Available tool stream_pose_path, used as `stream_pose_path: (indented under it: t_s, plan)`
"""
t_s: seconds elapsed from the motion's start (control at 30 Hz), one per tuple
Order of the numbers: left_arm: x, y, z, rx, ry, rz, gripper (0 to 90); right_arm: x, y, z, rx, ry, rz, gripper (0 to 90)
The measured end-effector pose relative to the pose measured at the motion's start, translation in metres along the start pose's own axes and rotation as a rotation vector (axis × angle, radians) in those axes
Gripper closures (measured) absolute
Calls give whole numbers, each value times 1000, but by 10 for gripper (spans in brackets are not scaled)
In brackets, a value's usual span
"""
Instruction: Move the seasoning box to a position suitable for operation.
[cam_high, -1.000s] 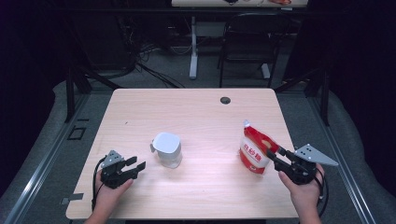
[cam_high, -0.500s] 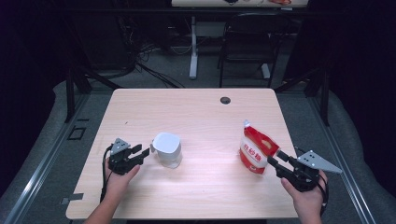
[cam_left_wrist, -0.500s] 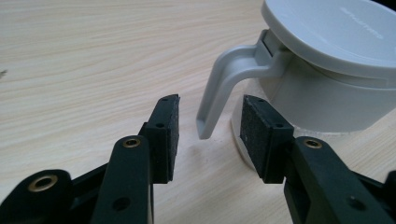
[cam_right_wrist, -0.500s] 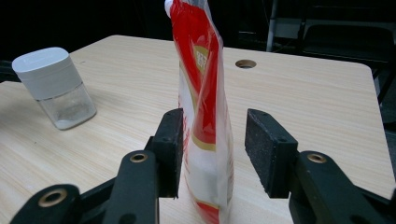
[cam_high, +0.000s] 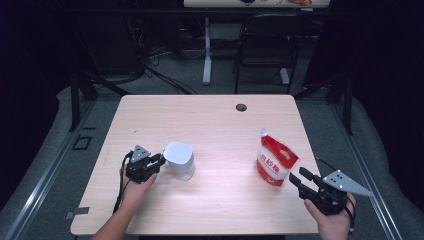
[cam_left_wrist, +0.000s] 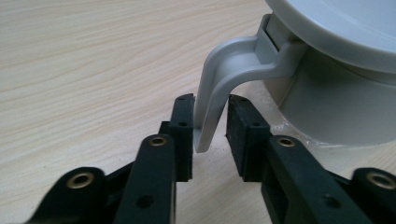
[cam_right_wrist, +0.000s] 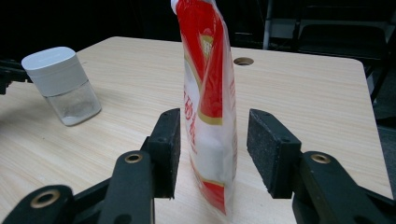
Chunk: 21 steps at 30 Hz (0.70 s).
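While the left gripper (cam_high: 159, 161), now moved in beside the jar (cam_high: 179, 160) near the table's (cam_high: 200, 115) front-left corner, has just been closing around its handle (cam_left_wrist: 219, 88) without clamping, the right gripper (cam_right_wrist: 212, 149) has backed off, jaws widening apart around the standing pouch (cam_right_wrist: 208, 102).

We see a desk (cam_high: 210, 120) of pale wood with a fine brown grain and one small dark round hole (cam_high: 241, 107). The jar (cam_high: 179, 160) has a light grey lid and handle over a clear body with white powder at its bottom. The pouch (cam_high: 274, 162) is red and white, with a gold band and red characters on its white panel. Both grippers, left (cam_high: 150, 164) and right (cam_high: 300, 177), are black with brass-coloured rivets; the right one carries a grey plate.
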<state>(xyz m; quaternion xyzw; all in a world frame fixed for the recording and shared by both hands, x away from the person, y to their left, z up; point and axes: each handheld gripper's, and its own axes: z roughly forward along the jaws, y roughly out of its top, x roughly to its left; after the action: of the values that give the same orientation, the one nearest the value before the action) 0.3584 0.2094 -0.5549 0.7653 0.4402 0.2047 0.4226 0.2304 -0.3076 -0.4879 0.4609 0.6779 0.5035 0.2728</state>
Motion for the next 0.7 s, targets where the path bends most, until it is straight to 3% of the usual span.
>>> stream_pose_path:
  t_s: [0.4, 0.7]
  plan:
    - [-5, 3, 4, 6, 30, 62, 827, 6, -10, -13, -7, 2, 17, 547]
    - [-9, 2, 1, 16, 43, 58, 830, 15, -8, -13, 5, 26, -56, 587]
